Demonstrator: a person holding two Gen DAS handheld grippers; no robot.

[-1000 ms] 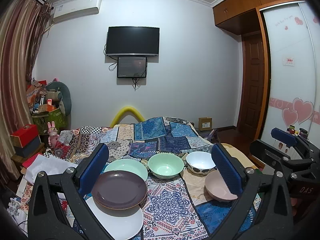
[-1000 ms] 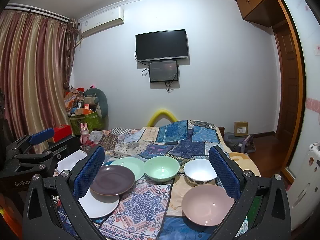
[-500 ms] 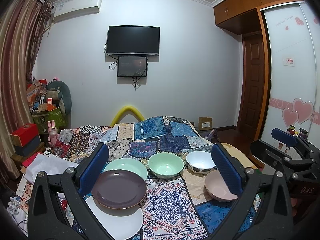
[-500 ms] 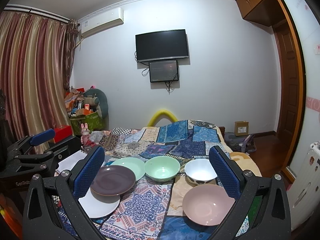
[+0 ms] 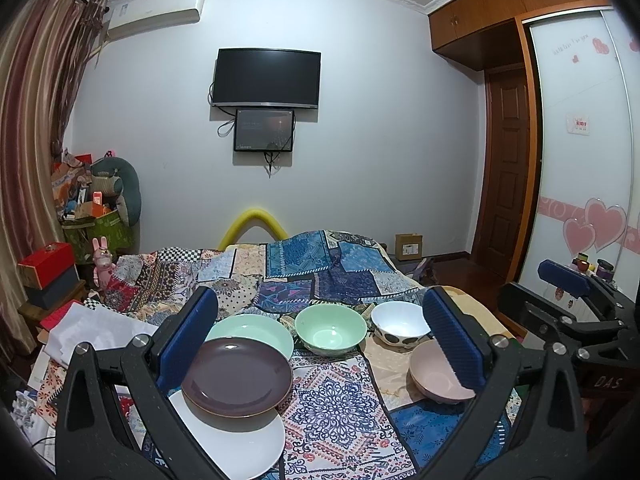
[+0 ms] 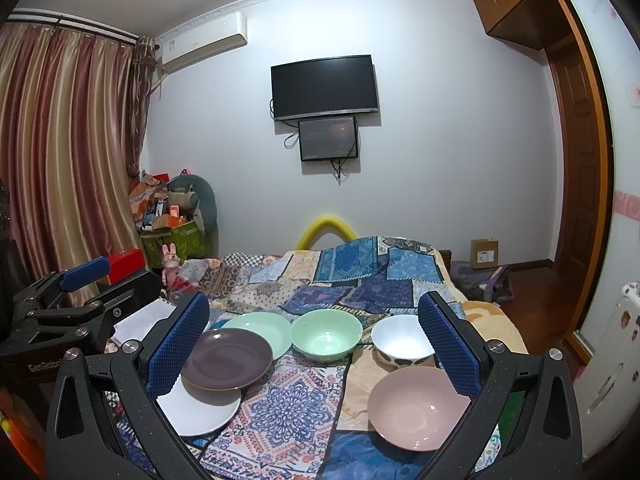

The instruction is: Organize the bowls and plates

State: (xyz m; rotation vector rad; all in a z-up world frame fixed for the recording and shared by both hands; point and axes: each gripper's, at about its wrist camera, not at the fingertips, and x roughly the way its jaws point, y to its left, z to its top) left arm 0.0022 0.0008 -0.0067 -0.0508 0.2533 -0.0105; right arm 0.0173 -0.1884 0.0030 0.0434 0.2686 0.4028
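On the patchwork bed cover a dark purple plate (image 5: 237, 377) (image 6: 226, 358) overlaps a white plate (image 5: 236, 442) (image 6: 200, 408) and a pale green plate (image 5: 256, 332) (image 6: 262, 330). To their right sit a green bowl (image 5: 331, 329) (image 6: 326, 334), a white spotted bowl (image 5: 400, 325) (image 6: 401, 342) and a pink bowl (image 5: 436, 378) (image 6: 418, 408). My left gripper (image 5: 320, 344) hovers open above the dishes, holding nothing. My right gripper (image 6: 314, 348) is open too, held above the dishes. Each gripper shows at the edge of the other's view.
The bed's patchwork cover (image 5: 328, 404) ends at a wardrobe (image 5: 580, 184) and wooden door (image 5: 506, 168) on the right. Clutter, boxes and a curtain (image 6: 60, 168) line the left side. A television (image 5: 266, 78) hangs on the far wall.
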